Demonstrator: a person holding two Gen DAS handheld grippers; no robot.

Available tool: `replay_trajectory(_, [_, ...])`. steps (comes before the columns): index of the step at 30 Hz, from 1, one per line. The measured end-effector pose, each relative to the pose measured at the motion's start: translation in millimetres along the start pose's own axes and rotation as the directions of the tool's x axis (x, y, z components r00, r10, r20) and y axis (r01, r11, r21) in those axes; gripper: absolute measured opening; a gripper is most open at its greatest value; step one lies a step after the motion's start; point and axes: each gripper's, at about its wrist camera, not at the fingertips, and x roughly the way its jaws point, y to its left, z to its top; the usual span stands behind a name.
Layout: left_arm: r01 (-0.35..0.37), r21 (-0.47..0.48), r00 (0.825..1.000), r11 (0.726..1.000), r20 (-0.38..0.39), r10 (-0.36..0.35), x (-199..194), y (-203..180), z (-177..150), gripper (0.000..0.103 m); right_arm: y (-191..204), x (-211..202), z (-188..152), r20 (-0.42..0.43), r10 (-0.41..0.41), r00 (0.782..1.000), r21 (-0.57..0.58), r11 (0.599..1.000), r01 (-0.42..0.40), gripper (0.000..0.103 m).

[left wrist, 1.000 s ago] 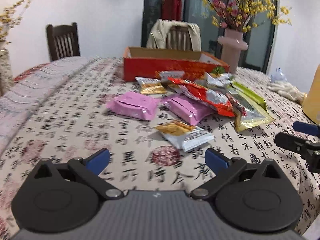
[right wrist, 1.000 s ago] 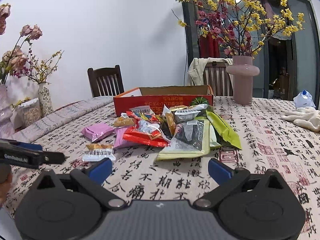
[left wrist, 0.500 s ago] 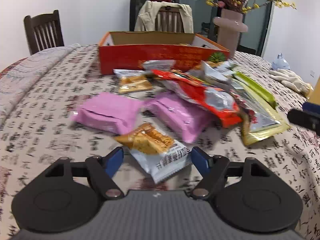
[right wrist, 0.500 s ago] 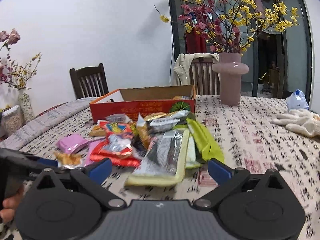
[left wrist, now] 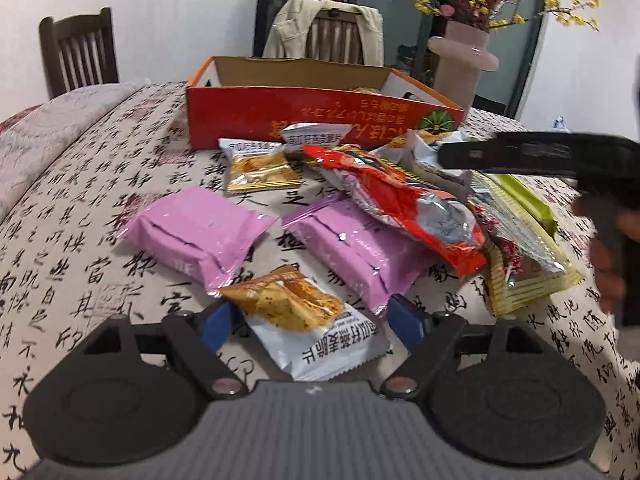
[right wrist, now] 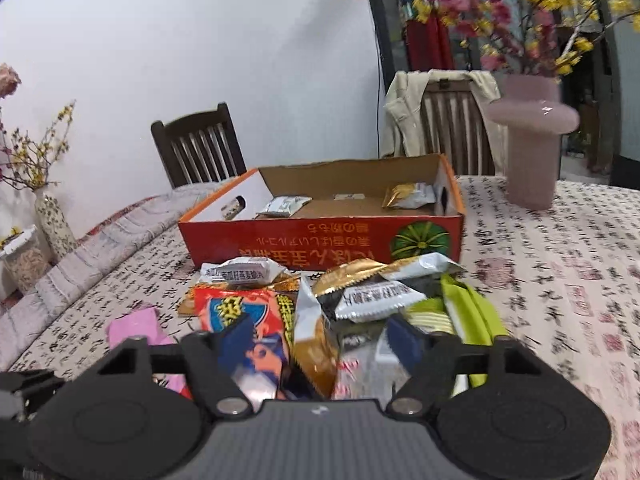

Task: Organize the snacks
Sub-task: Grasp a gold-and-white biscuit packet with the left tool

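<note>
Right now your left tongs [left wrist: 310,324] sit low over the tablecloth [left wrist: 80,264], jaws about two-thirds apart and just closed in on a white-and-gold packet [left wrist: 316,332]. That packet lies flat between the blue pads [left wrist: 216,326], which meet its two side edges. Just ahead of the left pad is one pink pack [left wrist: 196,240]; ahead of the right pad is a second pink pack [left wrist: 352,248], its far end tucked under a red bag [left wrist: 400,208]. Farther ahead stands the red box [left wrist: 320,120], open at the top.

Your right tongs [right wrist: 320,344] are over the pile of snacks, jaws roughly half apart and just now closing. A gold-brown packet [right wrist: 316,352] stands on edge between them, touching neither pad as far as the blur lets you judge. The left pad overlaps the red bag and the right pad lies over a silver wrapper [right wrist: 376,304]. A green bag [right wrist: 472,316] lies just outside the right pad. Beyond the tips, the red box holds a few small packets [right wrist: 284,206] on its floor.
</note>
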Motion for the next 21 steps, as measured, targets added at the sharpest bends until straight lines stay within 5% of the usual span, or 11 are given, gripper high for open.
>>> replay_trajectory(5, [0.004, -0.013, 1.0, 1.0, 0.0, -0.004, 0, 3, -1, 0.084, 4, 29, 2, -0.038, -0.012, 0.999, -0.001, 1.0, 0.012, 0.051])
replay_trajectory(7, [-0.007, -0.012, 1.0, 1.0, 0.004, 0.007, -1, 2, -1, 0.073, 6, 35, -1, -0.051, -0.003, 0.999, -0.005, 1.0, 0.003, 0.039])
replay_trajectory(8, [-0.012, -0.012, 1.0, 1.0, 0.009, 0.012, -2, 1, 0, 0.054, 6, 37, -3, -0.056, 0.0, 0.998, -0.006, 1.0, 0.0, 0.03])
replay_trajectory(9, [-0.016, -0.011, 1.0, 1.0, 0.009, 0.016, -3, 1, 0, 0.047, 7, 37, -4, -0.055, 0.003, 0.998, -0.006, 1.0, -0.004, 0.019])
replay_trajectory(14, [-0.01, -0.028, 1.0, 1.0, 0.009, 0.01, -12, 2, -1, 0.035, 13, 15, -5, -0.009, 0.003, 1.0, -0.037, 0.999, -0.003, 0.017])
replay_trajectory(21, [-0.018, -0.005, 0.997, 1.0, 0.072, 0.018, -46, -6, -2, 0.035, 19, -39, -21, 0.046, 0.009, 0.999, -0.056, 0.998, -0.007, 0.017])
